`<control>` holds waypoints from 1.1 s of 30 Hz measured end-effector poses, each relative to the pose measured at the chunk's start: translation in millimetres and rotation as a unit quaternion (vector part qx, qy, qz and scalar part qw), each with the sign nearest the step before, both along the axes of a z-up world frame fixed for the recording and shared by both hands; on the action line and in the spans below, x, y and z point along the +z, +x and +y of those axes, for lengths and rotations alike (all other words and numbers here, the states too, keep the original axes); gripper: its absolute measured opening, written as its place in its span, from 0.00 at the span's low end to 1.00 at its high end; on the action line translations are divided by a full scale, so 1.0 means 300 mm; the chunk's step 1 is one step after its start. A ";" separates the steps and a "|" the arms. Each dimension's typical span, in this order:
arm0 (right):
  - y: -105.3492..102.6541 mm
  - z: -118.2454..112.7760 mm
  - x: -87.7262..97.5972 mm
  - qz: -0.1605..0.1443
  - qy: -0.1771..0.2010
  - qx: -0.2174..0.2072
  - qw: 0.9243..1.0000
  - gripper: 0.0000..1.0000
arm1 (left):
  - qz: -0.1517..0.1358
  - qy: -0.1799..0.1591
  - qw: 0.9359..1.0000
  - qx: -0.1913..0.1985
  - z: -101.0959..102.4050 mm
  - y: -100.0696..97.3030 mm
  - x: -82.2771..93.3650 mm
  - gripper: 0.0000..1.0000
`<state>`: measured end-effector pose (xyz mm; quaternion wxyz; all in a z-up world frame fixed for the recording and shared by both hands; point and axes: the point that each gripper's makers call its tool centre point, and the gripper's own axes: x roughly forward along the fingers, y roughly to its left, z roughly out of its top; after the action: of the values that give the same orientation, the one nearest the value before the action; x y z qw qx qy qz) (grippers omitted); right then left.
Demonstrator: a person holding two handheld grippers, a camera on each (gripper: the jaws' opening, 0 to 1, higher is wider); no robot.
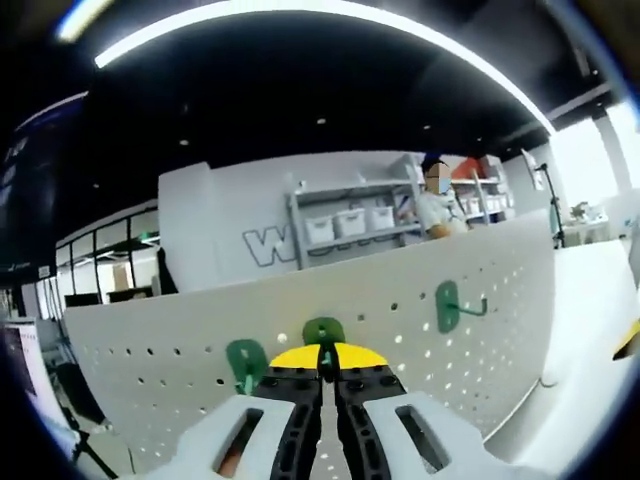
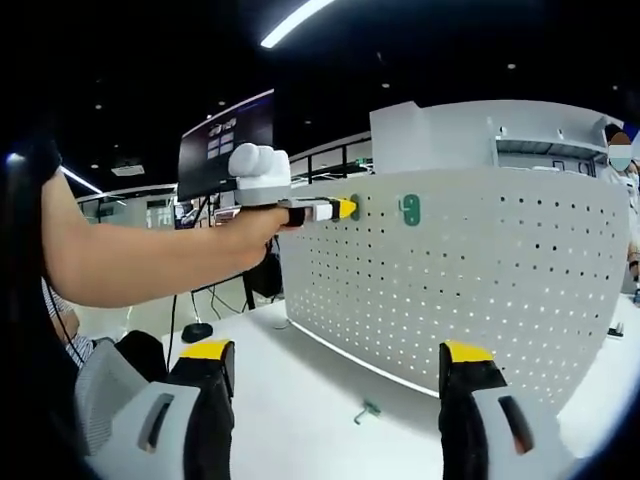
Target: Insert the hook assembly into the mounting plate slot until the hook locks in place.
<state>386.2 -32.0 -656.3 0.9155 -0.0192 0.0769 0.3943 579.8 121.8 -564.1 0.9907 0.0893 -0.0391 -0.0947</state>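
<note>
Clearly green hook [image 1: 323,333] — pinched by left gripper [image 1: 327,372] — meets pegboard [image 1: 420,330].

The room has a dark ceiling [image 1: 330,90] crossed by a long curved light strip [image 1: 330,12], with small spot lights dotted across it. At twelve o'clock in the left gripper view, a white partition wall [image 1: 215,215] carries large lettering, and grey metal shelving [image 1: 350,220] holding white bins stands before it. A person [image 1: 436,200] stands by the shelves. Bright windows [image 1: 590,150] glow at three o'clock. In the right gripper view, a dark monitor [image 2: 225,140] hangs at eleven o'clock above a white tabletop [image 2: 300,400].
</note>
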 end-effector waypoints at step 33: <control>-0.006 0.001 -0.028 0.011 -0.003 0.000 1.000 0.81 | -0.009 0.167 0.985 0.045 -0.014 0.012 -0.006 0.05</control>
<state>384.4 -31.6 -664.8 0.9144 -0.0180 0.0885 0.3946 583.3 117.7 -565.9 0.9647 0.2562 -0.0280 -0.0543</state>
